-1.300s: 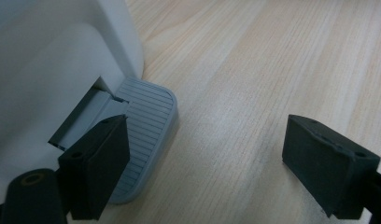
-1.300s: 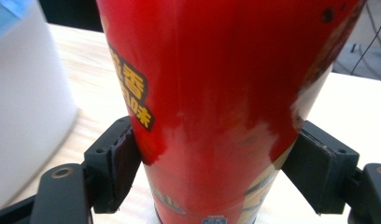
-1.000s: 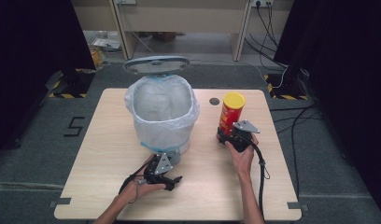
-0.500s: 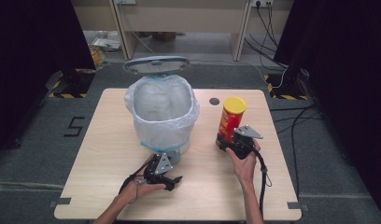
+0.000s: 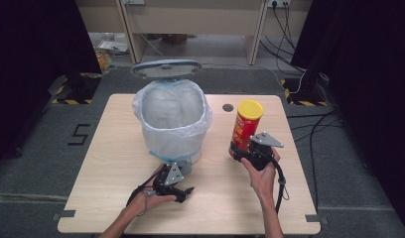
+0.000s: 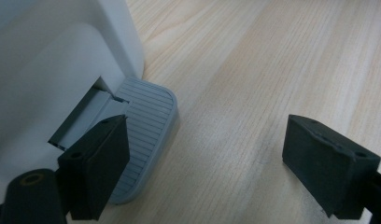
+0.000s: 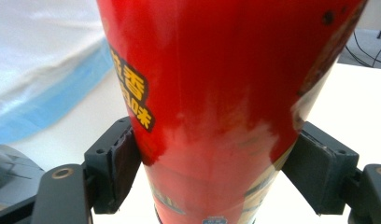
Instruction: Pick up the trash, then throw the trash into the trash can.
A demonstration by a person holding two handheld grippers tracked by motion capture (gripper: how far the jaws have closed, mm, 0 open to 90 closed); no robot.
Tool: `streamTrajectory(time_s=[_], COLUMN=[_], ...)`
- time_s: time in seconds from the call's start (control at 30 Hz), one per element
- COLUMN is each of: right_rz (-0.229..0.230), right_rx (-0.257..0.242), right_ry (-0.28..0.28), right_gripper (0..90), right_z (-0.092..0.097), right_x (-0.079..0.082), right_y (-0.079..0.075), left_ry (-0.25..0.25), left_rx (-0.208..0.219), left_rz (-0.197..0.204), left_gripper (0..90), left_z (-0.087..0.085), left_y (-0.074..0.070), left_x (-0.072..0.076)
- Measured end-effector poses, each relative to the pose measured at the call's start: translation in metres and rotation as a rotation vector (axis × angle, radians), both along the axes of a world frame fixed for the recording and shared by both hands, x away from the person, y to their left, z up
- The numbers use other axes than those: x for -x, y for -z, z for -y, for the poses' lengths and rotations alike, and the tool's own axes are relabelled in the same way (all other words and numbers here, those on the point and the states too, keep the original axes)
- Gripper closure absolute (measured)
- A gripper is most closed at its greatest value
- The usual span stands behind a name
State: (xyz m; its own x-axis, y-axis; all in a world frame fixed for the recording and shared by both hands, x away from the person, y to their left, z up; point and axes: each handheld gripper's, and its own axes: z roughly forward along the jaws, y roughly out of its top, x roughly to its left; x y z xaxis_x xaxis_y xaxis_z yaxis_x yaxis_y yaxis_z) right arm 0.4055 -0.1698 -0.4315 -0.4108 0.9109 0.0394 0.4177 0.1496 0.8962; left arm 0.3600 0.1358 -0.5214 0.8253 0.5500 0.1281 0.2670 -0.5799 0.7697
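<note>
Since the earlier frame, the right gripper (image 5: pixel 240 150) has lifted the red chip can (image 5: pixel 245 128) slightly and carried it a little toward the pedal bin (image 5: pixel 173 124); the left gripper (image 5: pixel 183 190) has kept its place. That left gripper stands released, jaws wide apart, with one jaw resting on the bin's ribbed grey pedal (image 6: pixel 144 126), and the bin's lid (image 5: pixel 166 69) stands up behind the white liner. The right gripper is clenched on the can low on its body, both pads (image 7: pixel 123 161) pressed against the glossy wall.

The can sits right of the bin, toward the right edge of the tabletop (image 5: pixel 116 163), upright with its yellow cap on top. It is probably a light, stiff cardboard tube with a slick surface. Held so low, it could tip, so a grip nearer mid-height would likely steady it.
</note>
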Motion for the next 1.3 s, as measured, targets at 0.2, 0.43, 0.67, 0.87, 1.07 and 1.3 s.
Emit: streamTrajectory(time_s=[0.2, 0.43, 0.67, 0.87, 1.07, 1.3], right_rz=[0.009, 0.003, 0.021, 0.041, 0.073, 0.118], right_rx=[0.003, 0.008, 0.009, 0.005, 0.000, -0.001], right_ry=[-0.012, -0.021, -0.036, -0.049, -0.056, -0.062], right_gripper=[24.2, 24.3, 24.2, 24.3, 24.3, 24.3], right_z=[-0.003, -0.006, -0.010, -0.018, -0.021, -0.028], right_x=[-0.001, -0.001, 0.003, 0.000, -0.001, -0.002], right_y=[-0.008, -0.009, -0.023, -0.044, -0.065, -0.101], left_ry=[0.001, -0.002, -0.003, -0.001, -0.003, -0.002], left_rx=[-0.002, -0.001, 0.003, -0.001, 0.001, -0.001], left_rz=[0.003, 0.001, 0.002, 0.002, 0.005, 0.002], left_gripper=[14.0, 13.9, 14.0, 14.0, 14.0, 14.0], left_z=[0.000, 0.000, 0.000, 0.000, 0.000, 0.000], left_y=[0.000, 0.000, 0.000, 0.000, 0.000, 0.000], left_x=[0.000, 0.000, 0.000, 0.000, 0.000, 0.000])
